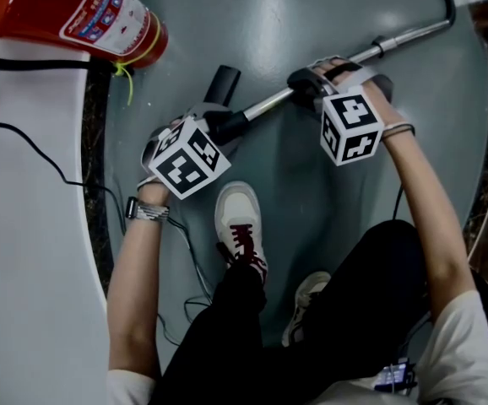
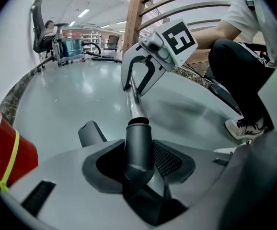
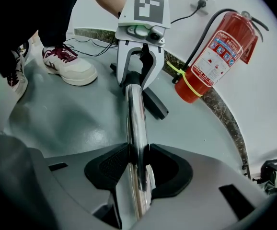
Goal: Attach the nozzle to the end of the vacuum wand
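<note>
A chrome vacuum wand (image 1: 396, 42) slants over the grey floor. Its lower end sits inside the dark grey collar of the nozzle (image 2: 138, 145). The nozzle's flat dark head (image 1: 223, 83) sticks out beyond my left gripper (image 1: 223, 125), which is shut on the collar (image 1: 231, 123). In the left gripper view the collar fills the gap between the pads, and the wand (image 2: 134, 99) runs away to my right gripper (image 2: 139, 78). My right gripper (image 1: 311, 84) is shut on the bare chrome wand (image 3: 136, 128). Its own view shows my left gripper (image 3: 137, 78) further down the wand, with the nozzle head (image 3: 155, 104) behind.
A red fire extinguisher (image 1: 75, 15) leans at a white curved wall (image 1: 24, 226), with black cables (image 1: 33, 154) nearby. The person's two shoes (image 1: 240, 222) stand just below the wand. A wooden railing (image 2: 136, 13) and an office chair (image 2: 40, 30) stand far off.
</note>
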The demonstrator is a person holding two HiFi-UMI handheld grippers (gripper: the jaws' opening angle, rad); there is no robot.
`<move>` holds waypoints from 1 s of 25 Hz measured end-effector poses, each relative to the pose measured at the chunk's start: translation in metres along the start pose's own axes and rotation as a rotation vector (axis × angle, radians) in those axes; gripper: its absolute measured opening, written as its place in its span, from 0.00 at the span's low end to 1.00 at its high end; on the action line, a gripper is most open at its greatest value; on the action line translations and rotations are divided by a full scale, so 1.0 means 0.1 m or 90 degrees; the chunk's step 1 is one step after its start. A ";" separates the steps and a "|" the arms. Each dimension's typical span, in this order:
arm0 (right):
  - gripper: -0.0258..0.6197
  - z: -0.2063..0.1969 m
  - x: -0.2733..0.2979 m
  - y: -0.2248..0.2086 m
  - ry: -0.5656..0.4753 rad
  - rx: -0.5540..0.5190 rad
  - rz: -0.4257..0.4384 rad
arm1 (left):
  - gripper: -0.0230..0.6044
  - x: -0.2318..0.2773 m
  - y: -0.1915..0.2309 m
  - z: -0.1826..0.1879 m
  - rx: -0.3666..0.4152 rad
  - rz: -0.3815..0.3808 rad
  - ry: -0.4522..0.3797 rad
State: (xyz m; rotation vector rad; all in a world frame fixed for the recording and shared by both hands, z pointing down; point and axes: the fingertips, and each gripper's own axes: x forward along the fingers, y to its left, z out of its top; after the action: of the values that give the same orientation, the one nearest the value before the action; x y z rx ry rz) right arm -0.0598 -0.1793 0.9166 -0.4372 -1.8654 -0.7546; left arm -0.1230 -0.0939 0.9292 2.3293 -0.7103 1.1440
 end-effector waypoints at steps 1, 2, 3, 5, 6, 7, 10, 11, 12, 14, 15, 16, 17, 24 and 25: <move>0.28 0.00 0.01 0.00 0.001 0.000 0.002 | 0.33 0.00 0.00 -0.01 -0.001 0.000 0.000; 0.28 0.00 0.02 0.00 0.003 0.000 0.005 | 0.33 -0.01 0.01 -0.01 -0.004 0.002 0.000; 0.28 0.00 0.03 0.01 0.004 -0.001 0.007 | 0.33 -0.02 0.03 0.00 -0.005 0.004 0.000; 0.28 0.00 0.05 0.03 0.005 -0.002 0.009 | 0.33 -0.03 0.04 0.02 -0.007 0.005 -0.002; 0.28 0.00 0.06 0.03 0.005 -0.002 0.009 | 0.33 -0.03 0.04 0.02 -0.007 0.004 -0.003; 0.28 0.00 0.06 0.02 0.005 -0.001 0.008 | 0.33 -0.03 0.05 0.02 -0.007 0.005 -0.003; 0.28 0.01 0.10 0.01 0.008 -0.003 0.007 | 0.33 -0.05 0.05 0.02 -0.005 0.008 0.000; 0.28 0.01 0.11 0.02 0.009 -0.003 0.007 | 0.33 -0.04 0.05 0.02 -0.005 0.009 0.001; 0.28 0.01 0.11 0.02 0.010 -0.002 0.007 | 0.33 -0.03 0.05 0.01 -0.005 0.009 0.001; 0.28 0.00 0.11 0.02 0.011 0.000 0.004 | 0.33 -0.02 0.04 0.01 -0.008 0.010 0.002; 0.28 0.00 0.12 0.02 0.012 0.000 0.002 | 0.33 -0.01 0.05 0.01 -0.008 0.011 0.001; 0.28 0.00 0.12 0.02 0.014 0.000 0.000 | 0.33 0.00 0.04 0.01 -0.009 0.012 0.000; 0.28 0.00 0.12 0.02 0.015 0.000 -0.001 | 0.33 0.00 0.04 0.01 -0.010 0.013 0.000; 0.28 0.00 0.15 -0.02 0.035 0.008 -0.014 | 0.33 -0.01 0.11 -0.01 -0.037 0.040 0.023; 0.28 0.00 0.16 -0.02 0.037 0.010 -0.015 | 0.33 0.00 0.11 -0.02 -0.041 0.041 0.025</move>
State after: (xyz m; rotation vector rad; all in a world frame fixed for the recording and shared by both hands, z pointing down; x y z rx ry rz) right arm -0.0675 -0.1816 0.9306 -0.3807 -1.8243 -0.7603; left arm -0.1314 -0.1014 0.9320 2.2394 -0.8017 1.1742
